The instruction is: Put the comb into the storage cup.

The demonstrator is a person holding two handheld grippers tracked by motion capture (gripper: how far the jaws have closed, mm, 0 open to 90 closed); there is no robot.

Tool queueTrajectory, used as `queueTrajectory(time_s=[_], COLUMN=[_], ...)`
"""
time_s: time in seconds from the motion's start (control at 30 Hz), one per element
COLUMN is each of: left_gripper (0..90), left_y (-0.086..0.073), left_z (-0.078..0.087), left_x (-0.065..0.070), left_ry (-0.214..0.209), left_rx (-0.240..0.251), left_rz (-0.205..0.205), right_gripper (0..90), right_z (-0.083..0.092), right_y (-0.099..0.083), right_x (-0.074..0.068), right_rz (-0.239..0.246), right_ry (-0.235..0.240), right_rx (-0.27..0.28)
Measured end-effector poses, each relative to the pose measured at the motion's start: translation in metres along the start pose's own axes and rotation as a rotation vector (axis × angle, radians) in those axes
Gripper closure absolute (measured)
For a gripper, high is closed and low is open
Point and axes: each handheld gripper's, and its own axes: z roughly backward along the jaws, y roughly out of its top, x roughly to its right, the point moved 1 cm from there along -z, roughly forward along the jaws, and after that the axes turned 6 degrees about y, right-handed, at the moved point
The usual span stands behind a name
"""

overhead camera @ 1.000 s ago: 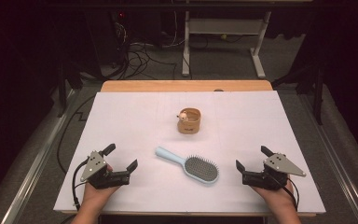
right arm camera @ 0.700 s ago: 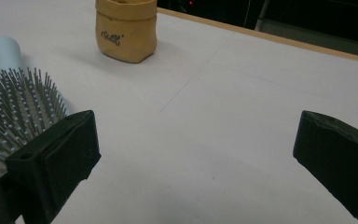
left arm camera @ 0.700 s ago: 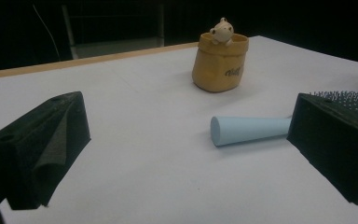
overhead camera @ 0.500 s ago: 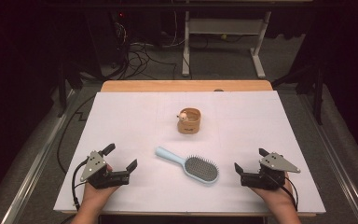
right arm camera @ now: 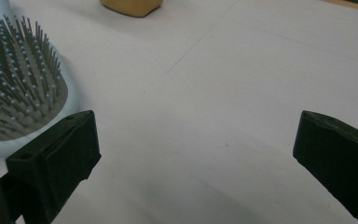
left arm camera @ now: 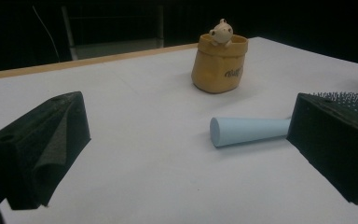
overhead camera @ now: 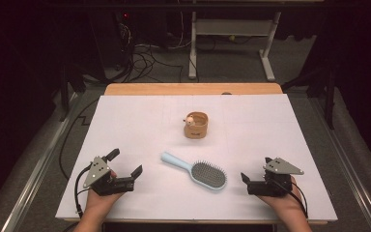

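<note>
Smooth matt pale-blue plastic hairbrush (overhead camera: 195, 171), matt white table cover (overhead camera: 251, 135), wooden edge (overhead camera: 193, 89).

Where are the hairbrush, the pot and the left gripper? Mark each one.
hairbrush (overhead camera: 207, 174): high view, on the bristle pad.
pot (left arm camera: 218, 64): left gripper view, on its front wall.
left gripper (overhead camera: 124, 163): high view, midway between its open jaw tips.

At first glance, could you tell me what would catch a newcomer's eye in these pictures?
Most striking is the light blue hairbrush lying bristles up near the middle of the white table, its handle pointing toward the person's left. Behind it, farther from the person, stands a small tan pot with a little figure peeking over its rim. At the near edge, the left gripper and right gripper flank the brush, both open and holding nothing.
</note>
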Motion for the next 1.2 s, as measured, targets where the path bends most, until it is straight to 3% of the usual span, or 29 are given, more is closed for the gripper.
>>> queueTrajectory(time_s=[0.67, 1.03, 1.2], left_gripper=[0.3, 0.7, 0.1], left_y=[0.0001, -0.0007, -0.0012], left_z=[0.0001, -0.0004, -0.0026], left_x=[-0.0006, 0.0004, 0.0019], left_ry=[-0.004, -0.009, 0.016], left_rx=[0.0, -0.008, -0.006], left_rz=[-0.005, -0.002, -0.02], right_gripper=[1.5, 1.6, 1.6], right_z=[-0.008, -0.0091, -0.0095], right_y=[-0.0054, -0.0065, -0.0054], right_x=[-0.0004, -0.001, -0.0034], right_rz=[0.002, 0.007, 0.006], right_ry=[0.029, 0.041, 0.051], right_rx=[-0.115, -0.139, -0.14])
